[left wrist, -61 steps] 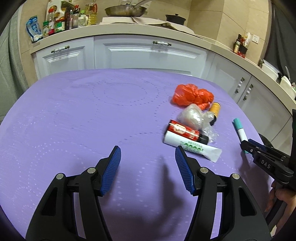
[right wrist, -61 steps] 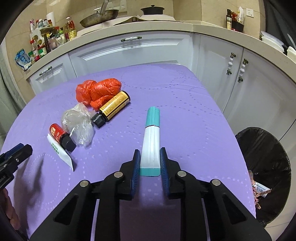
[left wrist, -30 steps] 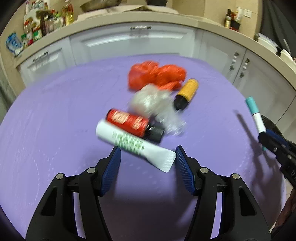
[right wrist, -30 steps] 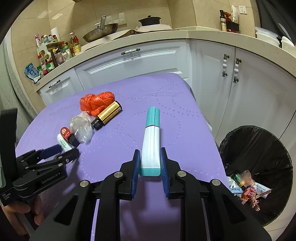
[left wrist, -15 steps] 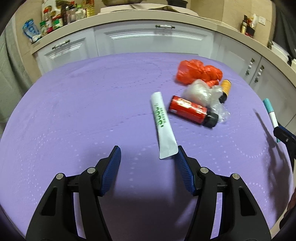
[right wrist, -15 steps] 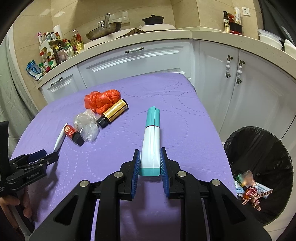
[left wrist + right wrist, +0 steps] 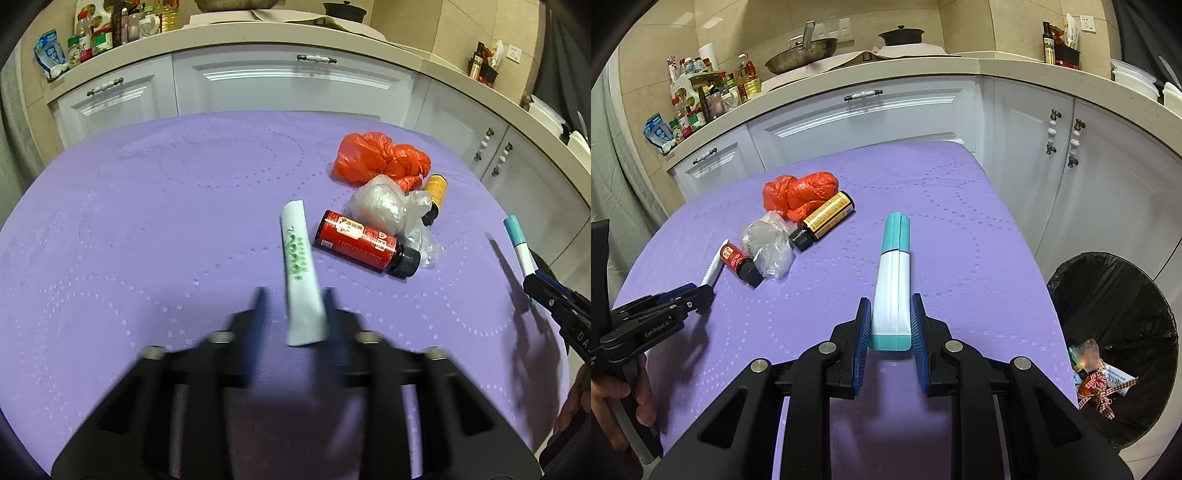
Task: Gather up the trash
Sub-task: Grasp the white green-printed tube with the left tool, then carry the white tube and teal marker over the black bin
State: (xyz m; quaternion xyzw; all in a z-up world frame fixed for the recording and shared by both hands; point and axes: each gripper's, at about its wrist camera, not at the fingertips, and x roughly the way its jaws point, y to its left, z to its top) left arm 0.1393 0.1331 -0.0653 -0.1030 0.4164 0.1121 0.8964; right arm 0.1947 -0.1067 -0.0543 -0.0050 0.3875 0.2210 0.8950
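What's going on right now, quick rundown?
Right gripper shut on marker. Left gripper closing around tube, grip unclear. Bin to the right, nothing in the way.

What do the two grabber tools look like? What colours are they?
Both are black plastic tools with forked arms and round silver bolts. The right gripper has ridged blue pads lining its jaws. The left gripper has blue tips too, plus small white lettering on its side. A bare hand holds it.

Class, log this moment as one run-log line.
left gripper: closing around white tube, grip unclear | right gripper: shut on teal marker | bin: right of table
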